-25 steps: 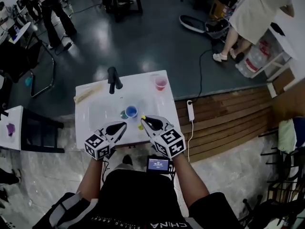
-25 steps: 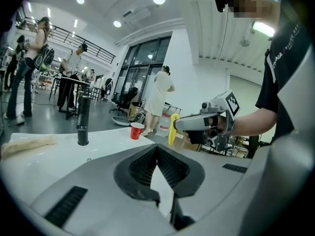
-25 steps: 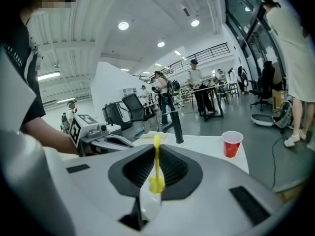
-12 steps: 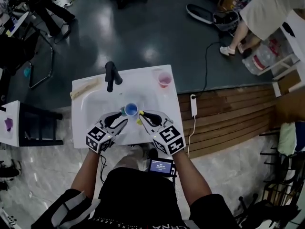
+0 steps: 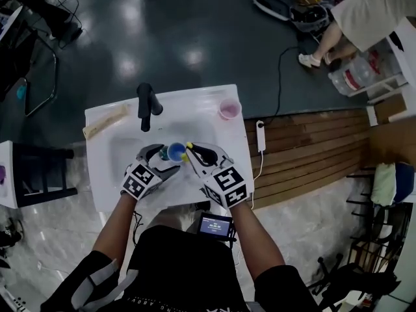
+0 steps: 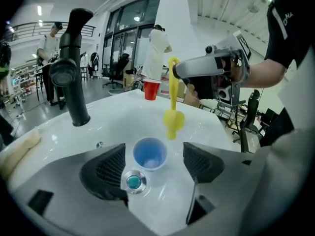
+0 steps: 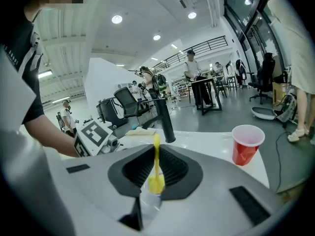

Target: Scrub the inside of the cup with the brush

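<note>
A small blue cup (image 6: 149,154) stands upright in the white sink (image 5: 114,155), beside the drain (image 6: 133,181). My left gripper (image 6: 153,157) has just been opening. Its jaws now stand wide on either side of the cup, with gaps to the pads. My right gripper (image 7: 156,173) is shut on the handle of a yellow brush (image 7: 156,179). In the left gripper view the brush (image 6: 173,118) hangs head down just behind the cup's rim. In the head view the cup (image 5: 176,151) sits between the left gripper (image 5: 164,159) and the right gripper (image 5: 190,150).
A black faucet (image 5: 144,104) rises at the back of the sink. A red cup (image 5: 229,109) stands on the back right corner and a pale cloth (image 5: 104,122) lies at the back left. People stand on the dark floor beyond.
Both grippers have moved forward and down into the sink. The left jaws, shut before, have opened around the blue cup. The brush has come up to the cup.
</note>
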The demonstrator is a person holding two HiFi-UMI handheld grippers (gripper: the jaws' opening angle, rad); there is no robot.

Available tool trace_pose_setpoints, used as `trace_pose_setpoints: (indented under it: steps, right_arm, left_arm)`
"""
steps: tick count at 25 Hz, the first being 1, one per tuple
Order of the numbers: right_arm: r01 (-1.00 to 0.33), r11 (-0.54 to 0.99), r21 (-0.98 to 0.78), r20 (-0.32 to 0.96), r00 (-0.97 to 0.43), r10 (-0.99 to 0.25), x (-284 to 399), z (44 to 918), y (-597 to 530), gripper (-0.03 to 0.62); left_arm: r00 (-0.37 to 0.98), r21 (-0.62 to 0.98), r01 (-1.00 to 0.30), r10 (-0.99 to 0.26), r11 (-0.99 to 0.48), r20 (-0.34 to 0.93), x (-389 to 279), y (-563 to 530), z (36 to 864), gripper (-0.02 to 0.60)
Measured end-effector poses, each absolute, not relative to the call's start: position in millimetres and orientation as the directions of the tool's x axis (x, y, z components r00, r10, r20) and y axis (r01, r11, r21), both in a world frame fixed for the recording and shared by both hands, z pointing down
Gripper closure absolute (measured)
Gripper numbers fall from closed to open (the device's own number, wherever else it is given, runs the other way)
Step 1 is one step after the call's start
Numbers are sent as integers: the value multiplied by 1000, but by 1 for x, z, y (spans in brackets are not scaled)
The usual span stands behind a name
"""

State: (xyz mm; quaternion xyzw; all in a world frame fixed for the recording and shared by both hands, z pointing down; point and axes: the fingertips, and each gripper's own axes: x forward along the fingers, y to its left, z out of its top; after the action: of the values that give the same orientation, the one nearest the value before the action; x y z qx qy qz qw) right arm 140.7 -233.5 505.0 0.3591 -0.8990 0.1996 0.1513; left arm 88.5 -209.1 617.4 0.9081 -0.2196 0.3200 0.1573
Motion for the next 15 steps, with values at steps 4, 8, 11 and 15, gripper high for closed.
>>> trace_pose_setpoints:
  steps: [4, 8, 11, 15]
  right_arm:
    - [-713, 653, -254, 428, -689, -585, 131, 521, -247, 554]
    - [-712, 654, -256, 446, -687, -574, 122, 537, -255, 554]
    - [-710, 657, -253, 460, -686, -564, 115, 549, -261, 554]
    - [-707, 664, -243, 480, -683, -551, 110, 563, -265, 554]
  left_arm:
    - [685, 128, -474, -274, -871, 676, 93, -216, 638, 233]
    - [686, 133, -452, -249, -882, 683, 97, -220, 657, 233]
    - [694, 145, -431, -225, -891, 684, 101, -221, 666, 216]
    - [704, 144, -406, -209, -902, 678, 109, -222, 672, 216]
